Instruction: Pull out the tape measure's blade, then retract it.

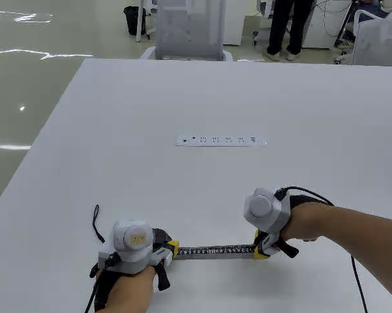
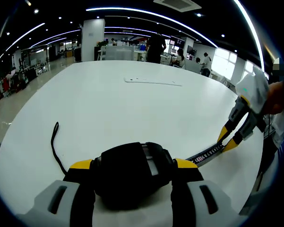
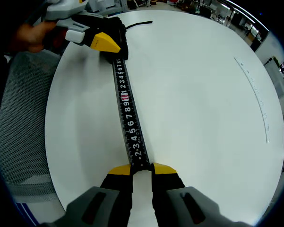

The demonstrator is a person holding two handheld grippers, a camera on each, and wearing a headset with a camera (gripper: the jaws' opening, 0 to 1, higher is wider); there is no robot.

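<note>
On the far left, a thin black cord (image 1: 96,222) lies in a loose curve on the smooth white table (image 1: 182,91).

Next comes the left gripper (image 1: 160,242), a grey and white plastic claw with 2 yellow tips. Its jaws are spread just wide enough to fit around the round black tape measure case (image 1: 160,235), and they squeeze it from both sides. In the left gripper view, the case (image 2: 132,175) looks fat and rounded between the 2 yellow tips, and it sits low on the table.

A flat, thin, dark blade (image 1: 212,250) comes out of the case and runs to the right. It lies straight along the table top. In the right gripper view, the blade (image 3: 129,113) has pale numbers from 2 to 9, then a red mark, then more small numbers up to the case.

Behind the blade and well apart from it, a long flat white power strip (image 1: 222,140) lies on the table.

On the right is the right gripper (image 1: 256,248), made of the same grey and white plastic with yellow tips. Its jaws are almost shut, and in the right gripper view (image 3: 142,168) they pinch the very end of the blade between them. A bare hand and arm hold this claw.
</note>
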